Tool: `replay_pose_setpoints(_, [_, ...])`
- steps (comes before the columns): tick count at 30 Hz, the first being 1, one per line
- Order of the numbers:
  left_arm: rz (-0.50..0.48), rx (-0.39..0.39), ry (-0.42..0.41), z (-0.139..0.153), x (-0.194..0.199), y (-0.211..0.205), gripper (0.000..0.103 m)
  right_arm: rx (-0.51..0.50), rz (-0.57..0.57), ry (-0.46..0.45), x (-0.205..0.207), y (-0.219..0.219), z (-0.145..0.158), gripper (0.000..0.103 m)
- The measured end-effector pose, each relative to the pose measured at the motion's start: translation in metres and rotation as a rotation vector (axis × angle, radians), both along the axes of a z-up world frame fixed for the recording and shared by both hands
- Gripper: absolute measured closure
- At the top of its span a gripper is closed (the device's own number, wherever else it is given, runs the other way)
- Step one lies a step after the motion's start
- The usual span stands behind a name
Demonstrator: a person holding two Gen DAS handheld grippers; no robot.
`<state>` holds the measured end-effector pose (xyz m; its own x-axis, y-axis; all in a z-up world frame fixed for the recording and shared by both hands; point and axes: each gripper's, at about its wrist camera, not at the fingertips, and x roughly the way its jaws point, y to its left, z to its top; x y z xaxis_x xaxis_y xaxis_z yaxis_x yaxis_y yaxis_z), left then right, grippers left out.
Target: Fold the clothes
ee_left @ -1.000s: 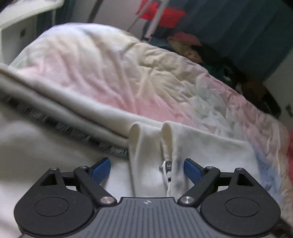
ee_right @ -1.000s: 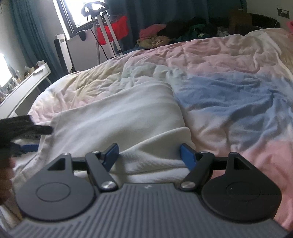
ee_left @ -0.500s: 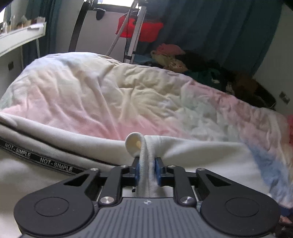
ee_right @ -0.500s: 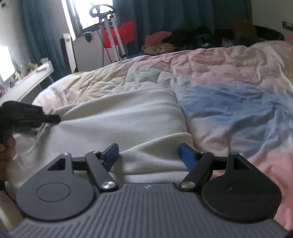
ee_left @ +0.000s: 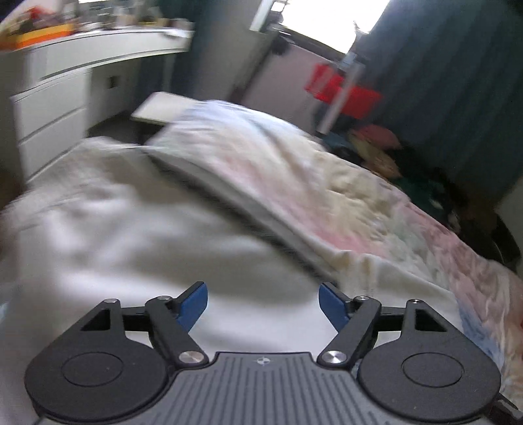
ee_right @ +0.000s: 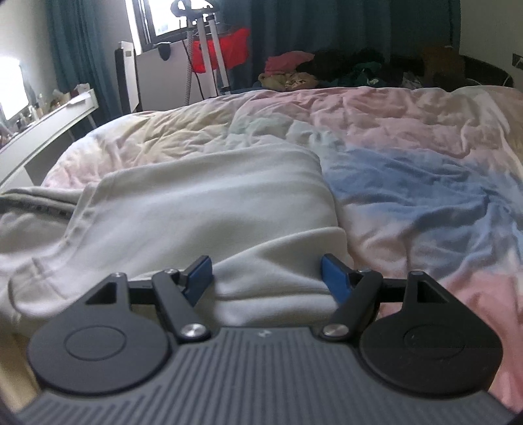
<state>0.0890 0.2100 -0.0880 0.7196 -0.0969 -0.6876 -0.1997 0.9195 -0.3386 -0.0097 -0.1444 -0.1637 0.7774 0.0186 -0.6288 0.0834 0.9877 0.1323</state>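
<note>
A cream-white garment point(ee_right: 209, 209) lies spread on the pastel duvet point(ee_right: 408, 183), its folded right edge running down toward my right gripper point(ee_right: 266, 276). That gripper hovers low over the cloth, its blue pads wide apart and pressing on nothing. In the blurred left wrist view the same white garment point(ee_left: 137, 248) fills the lower left, with a dark trim band point(ee_left: 261, 225) along its far edge. My left gripper point(ee_left: 263, 302) is over it with its jaws opening; nothing sits between the blue pads.
A white desk with drawers point(ee_left: 59, 98) stands left of the bed. A red-seated frame point(ee_right: 219, 49) is by the window, and a heap of clothes point(ee_right: 343, 70) lies past the bed's far edge. Dark teal curtains point(ee_right: 343, 23) hang behind.
The left gripper closed on a fold of the white garment, then let it go and swung left and up, now open. The right gripper stayed put and open.
</note>
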Motion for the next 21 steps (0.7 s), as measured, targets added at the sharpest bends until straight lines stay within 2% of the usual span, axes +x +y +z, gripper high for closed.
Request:
replay_pose_setpoints(3, [0.088,-0.055,-0.002,0.006,-0.035,0.051,0.022,-0.002,0.007,-0.008,-0.009,0.002,0.0,0.027])
replay_pose_setpoints(5, [0.178,-0.17,-0.023,0.005,-0.056,0.086,0.017,0.005,0.005,-0.016,-0.014,0.001,-0.001,0.028])
replay_pose_setpoints(7, [0.268,-0.292,-0.036,0.002,-0.075,0.119,0.015,0.019,0.0,-0.017,-0.017,-0.002,-0.002,0.028])
replay_pose_setpoints(9, [0.307,-0.36,-0.023,-0.006,-0.085,0.134,0.014,0.03,-0.004,-0.017,-0.018,-0.004,-0.001,0.028])
replay_pose_setpoints(13, [0.304,-0.393,-0.002,-0.026,-0.082,0.138,0.014,0.047,-0.01,-0.017,-0.015,-0.006,-0.001,0.027])
replay_pose_setpoints(17, [0.31,-0.464,-0.026,-0.048,-0.065,0.137,0.015,0.04,-0.013,-0.028,-0.017,-0.004,-0.002,0.027])
replay_pose_setpoints(20, [0.31,-0.462,-0.061,-0.057,-0.048,0.135,0.017,0.035,-0.016,-0.042,-0.018,-0.001,0.0,0.027])
replay_pose_setpoints(21, [0.325,-0.436,-0.06,-0.059,-0.042,0.134,0.019,0.031,-0.014,-0.051,-0.018,0.0,0.001,0.027])
